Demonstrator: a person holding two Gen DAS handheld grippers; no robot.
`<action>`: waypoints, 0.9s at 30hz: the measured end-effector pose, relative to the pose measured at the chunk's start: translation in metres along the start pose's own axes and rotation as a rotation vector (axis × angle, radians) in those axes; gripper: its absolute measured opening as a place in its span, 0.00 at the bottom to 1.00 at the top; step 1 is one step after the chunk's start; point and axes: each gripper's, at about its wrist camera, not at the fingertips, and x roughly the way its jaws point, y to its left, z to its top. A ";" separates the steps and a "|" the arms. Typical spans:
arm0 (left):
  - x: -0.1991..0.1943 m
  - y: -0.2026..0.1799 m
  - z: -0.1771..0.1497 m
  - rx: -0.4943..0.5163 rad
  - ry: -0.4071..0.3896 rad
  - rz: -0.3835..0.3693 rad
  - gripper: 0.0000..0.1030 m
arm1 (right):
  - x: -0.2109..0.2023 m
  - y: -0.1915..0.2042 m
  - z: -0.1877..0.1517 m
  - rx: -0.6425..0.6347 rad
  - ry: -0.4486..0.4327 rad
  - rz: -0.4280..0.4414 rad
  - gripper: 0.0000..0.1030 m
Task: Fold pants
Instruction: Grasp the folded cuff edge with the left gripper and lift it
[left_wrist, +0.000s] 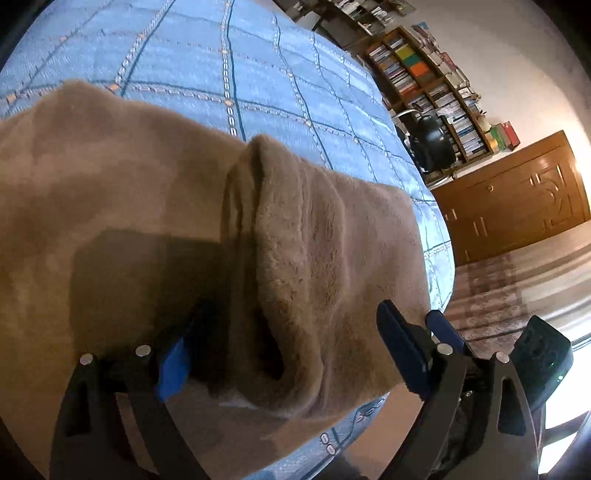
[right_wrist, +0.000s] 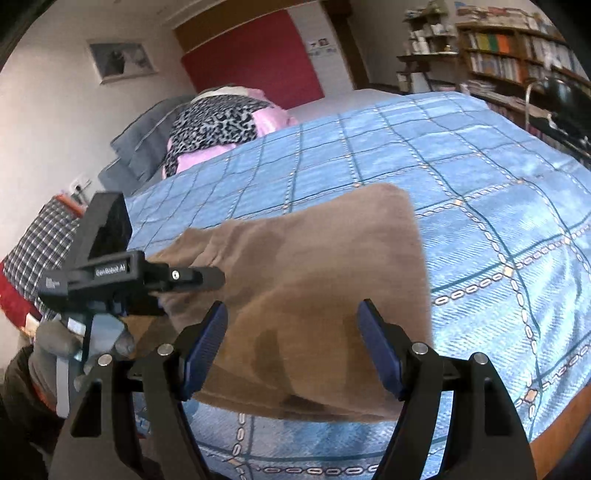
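Brown fleece pants (left_wrist: 129, 192) lie folded on the blue checked bedspread (left_wrist: 229, 62). In the left wrist view a raised fold of the pants (left_wrist: 295, 266) runs between my left gripper's (left_wrist: 288, 354) wide-open blue pads; the left pad (left_wrist: 173, 365) rests on the cloth. In the right wrist view the pants (right_wrist: 314, 266) lie flat near the bed's front edge. My right gripper (right_wrist: 291, 347) is open above their near edge, holding nothing. The left gripper's body (right_wrist: 122, 273) shows at the left, over the pants' left end.
Pillows and a leopard-print cloth (right_wrist: 214, 122) lie at the bed's head. A bookshelf (left_wrist: 428, 88), a black chair (left_wrist: 432, 144) and a wooden door (left_wrist: 517, 199) stand beyond the bed's right side. A checked cloth (right_wrist: 40, 243) lies at left.
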 end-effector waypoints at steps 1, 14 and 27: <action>0.002 -0.001 -0.001 0.003 0.002 0.000 0.78 | -0.001 -0.003 -0.001 0.004 -0.003 -0.004 0.70; -0.066 -0.022 -0.001 0.085 -0.163 0.031 0.23 | -0.007 -0.013 0.007 0.039 -0.042 -0.062 0.71; -0.082 0.061 -0.033 -0.022 -0.155 0.233 0.28 | 0.016 0.038 0.022 -0.049 -0.016 0.050 0.71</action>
